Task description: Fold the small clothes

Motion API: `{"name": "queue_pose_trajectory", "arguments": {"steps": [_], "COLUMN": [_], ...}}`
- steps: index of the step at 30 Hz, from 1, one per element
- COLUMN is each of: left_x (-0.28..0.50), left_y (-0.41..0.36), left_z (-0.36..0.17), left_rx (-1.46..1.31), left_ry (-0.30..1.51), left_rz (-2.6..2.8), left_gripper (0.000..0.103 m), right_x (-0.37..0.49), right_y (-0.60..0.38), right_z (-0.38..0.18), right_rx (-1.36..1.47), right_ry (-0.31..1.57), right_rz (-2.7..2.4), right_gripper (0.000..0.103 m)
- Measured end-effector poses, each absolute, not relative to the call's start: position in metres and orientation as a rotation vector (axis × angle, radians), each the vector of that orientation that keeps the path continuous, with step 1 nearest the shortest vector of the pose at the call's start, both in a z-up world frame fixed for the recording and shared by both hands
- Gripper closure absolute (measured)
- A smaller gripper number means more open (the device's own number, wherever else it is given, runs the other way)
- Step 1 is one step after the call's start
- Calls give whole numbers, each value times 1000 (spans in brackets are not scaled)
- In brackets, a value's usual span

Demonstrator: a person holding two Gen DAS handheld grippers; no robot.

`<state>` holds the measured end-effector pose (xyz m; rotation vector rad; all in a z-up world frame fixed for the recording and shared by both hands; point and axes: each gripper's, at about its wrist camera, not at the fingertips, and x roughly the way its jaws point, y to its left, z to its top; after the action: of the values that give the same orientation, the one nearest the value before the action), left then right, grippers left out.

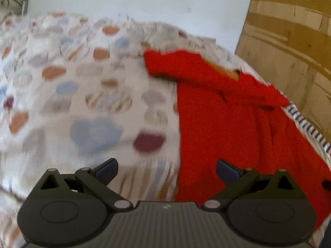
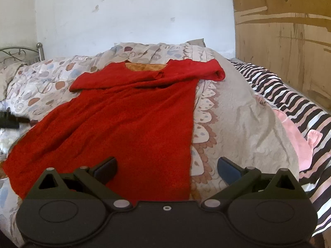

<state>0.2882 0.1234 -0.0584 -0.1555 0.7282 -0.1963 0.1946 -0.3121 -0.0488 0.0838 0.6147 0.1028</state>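
Observation:
A red garment (image 2: 124, 115) with an orange lining at its neck (image 2: 144, 66) lies spread flat on the bed. Its right side forms a straight folded edge, and a sleeve (image 2: 209, 71) lies at the top right. My right gripper (image 2: 167, 168) hovers over the garment's near hem, open, with nothing pinched. In the blurred left wrist view the red garment (image 1: 238, 124) fills the right half. My left gripper (image 1: 166, 170) stands open above the garment's left edge and the patterned bedspread (image 1: 82, 103), holding nothing.
A striped black, white and pink cloth (image 2: 289, 103) and a pink piece (image 2: 295, 140) lie to the right of the bedspread (image 2: 238, 113). A brown board (image 2: 289, 31) stands on the right and a white wall behind. A metal bed frame (image 2: 39, 49) shows at far left, with a dark blurred object (image 2: 10, 121) at the left edge.

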Motion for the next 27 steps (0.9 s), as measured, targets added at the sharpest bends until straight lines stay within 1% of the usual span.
{"name": "queue_pose_trajectory", "arguments": {"steps": [2, 3, 4, 5, 7, 8, 11, 13, 14, 15, 16, 17, 18, 19, 24, 25, 27], "left_x": [283, 281, 278, 275, 269, 268, 268, 271, 272, 273, 273, 272, 270, 267, 247, 242, 229], "left_y": [129, 131, 133, 133, 134, 133, 125, 121, 120, 119, 117, 115, 113, 111, 107, 108, 111], "left_z": [-66, -68, -70, -70, -68, -67, -68, -68, -67, -65, -61, -57, -52, -48, -20, -14, 0], "left_rx": [-187, -197, -199, -195, -193, -188, -134, -132, -137, -138, -137, -138, -133, -123, -146, -159, -208], "left_ry": [763, 780, 790, 796, 811, 821, 887, 911, 921, 927, 931, 933, 935, 933, 887, 882, 872], "left_rz": [-222, -234, -243, -247, -283, -299, -301, -281, -269, -258, -256, -255, -245, -232, -178, -173, -201], "left_gripper": [9, 19, 26, 29, 43, 44, 44, 44, 48, 65, 80, 87, 91, 93, 97, 103, 103], "right_x": [190, 187, 184, 182, 177, 175, 173, 176, 177, 177, 177, 177, 176, 176, 164, 160, 151], "right_y": [-311, -310, -309, -309, -307, -306, -309, -312, -313, -314, -315, -317, -321, -325, -342, -344, -349], "right_z": [-48, -47, -46, -45, -44, -44, -46, -45, -44, -41, -38, -33, -30, -26, 2, 10, 22], "right_rx": [80, 78, 78, 81, 86, 90, 145, 186, 197, 205, 208, 216, 237, 257, 231, 216, 196], "right_ry": [613, 611, 608, 608, 612, 616, 638, 654, 658, 661, 659, 661, 661, 658, 618, 611, 607], "right_rz": [111, 113, 117, 120, 117, 117, 122, 132, 148, 162, 160, 168, 177, 185, 209, 217, 230], "right_gripper": [10, 16, 20, 26, 31, 33, 35, 44, 59, 75, 83, 91, 93, 94, 96, 97, 97]}}
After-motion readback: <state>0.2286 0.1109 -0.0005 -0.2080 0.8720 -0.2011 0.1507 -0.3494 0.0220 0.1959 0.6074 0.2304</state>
